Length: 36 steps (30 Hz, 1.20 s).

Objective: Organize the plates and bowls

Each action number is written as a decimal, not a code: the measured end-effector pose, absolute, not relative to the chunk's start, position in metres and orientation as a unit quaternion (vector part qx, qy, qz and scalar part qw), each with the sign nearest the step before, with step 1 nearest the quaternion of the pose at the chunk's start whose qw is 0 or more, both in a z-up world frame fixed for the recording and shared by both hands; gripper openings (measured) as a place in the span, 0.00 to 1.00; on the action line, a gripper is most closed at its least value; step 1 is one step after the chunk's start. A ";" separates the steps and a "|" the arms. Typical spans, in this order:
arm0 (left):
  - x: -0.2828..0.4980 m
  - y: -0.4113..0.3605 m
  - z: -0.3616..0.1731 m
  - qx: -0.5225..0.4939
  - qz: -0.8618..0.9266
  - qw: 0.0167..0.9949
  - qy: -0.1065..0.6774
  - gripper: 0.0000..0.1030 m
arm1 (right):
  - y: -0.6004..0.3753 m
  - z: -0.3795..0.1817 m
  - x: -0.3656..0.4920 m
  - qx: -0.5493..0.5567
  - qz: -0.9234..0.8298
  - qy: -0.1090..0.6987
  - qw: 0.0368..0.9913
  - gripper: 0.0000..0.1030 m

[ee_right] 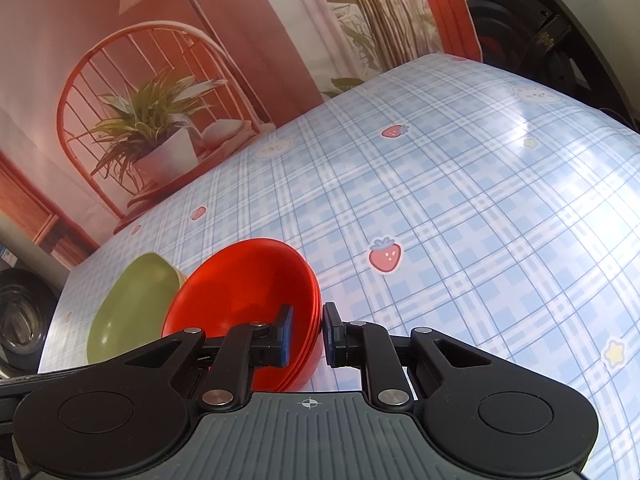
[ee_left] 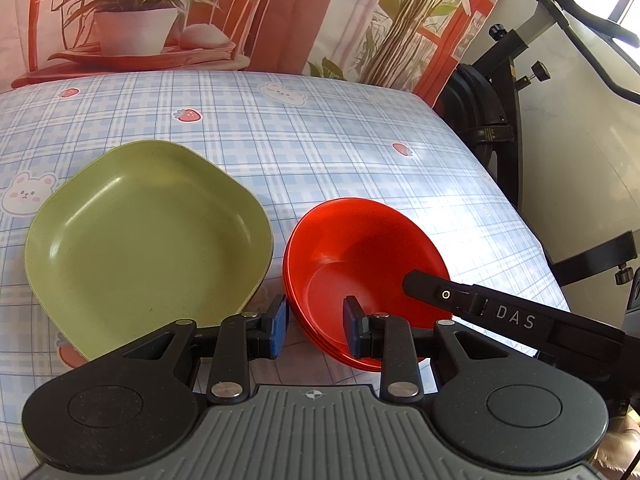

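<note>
A stack of red bowls [ee_left: 360,248] sits on the checked tablecloth, next to a green squarish plate [ee_left: 144,240] on its left. My left gripper [ee_left: 316,326] is open and straddles the near left rim of the red stack, one pad outside and one inside. My right gripper [ee_right: 307,334] straddles the stack's right rim [ee_right: 240,284], its jaws close around the rim; its finger also shows in the left wrist view [ee_left: 448,294]. The green plate shows behind the bowls in the right wrist view [ee_right: 132,304].
The blue checked tablecloth [ee_right: 460,220] with strawberry prints spreads wide to the right and back. A printed backdrop with a plant hangs behind the table. A black exercise machine [ee_left: 500,120] stands past the table's right edge.
</note>
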<state>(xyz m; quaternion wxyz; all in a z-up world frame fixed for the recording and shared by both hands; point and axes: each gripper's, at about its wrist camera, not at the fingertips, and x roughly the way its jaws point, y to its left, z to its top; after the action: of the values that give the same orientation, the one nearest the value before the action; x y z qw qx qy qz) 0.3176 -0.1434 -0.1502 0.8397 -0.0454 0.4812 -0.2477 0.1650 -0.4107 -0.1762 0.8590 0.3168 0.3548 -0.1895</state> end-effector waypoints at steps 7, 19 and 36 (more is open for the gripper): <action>0.321 -0.143 -0.158 -0.046 -0.240 0.841 0.482 0.19 | -0.412 -0.178 0.162 0.316 -0.188 0.351 0.861 0.10; 0.316 -0.140 -0.151 -0.051 -0.248 0.842 0.476 0.18 | -0.408 -0.170 0.160 0.306 -0.197 0.347 0.864 0.08; 0.314 -0.118 -0.113 -0.059 -0.255 0.861 0.435 0.18 | -0.392 -0.127 0.174 0.273 -0.189 0.326 0.885 0.08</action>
<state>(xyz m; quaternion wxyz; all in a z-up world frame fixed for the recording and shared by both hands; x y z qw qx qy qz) 0.3143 -0.1184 -0.1129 0.8614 -0.0588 0.4354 -0.2548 0.1740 -0.3915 -0.1266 0.8851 0.2733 0.3259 -0.1890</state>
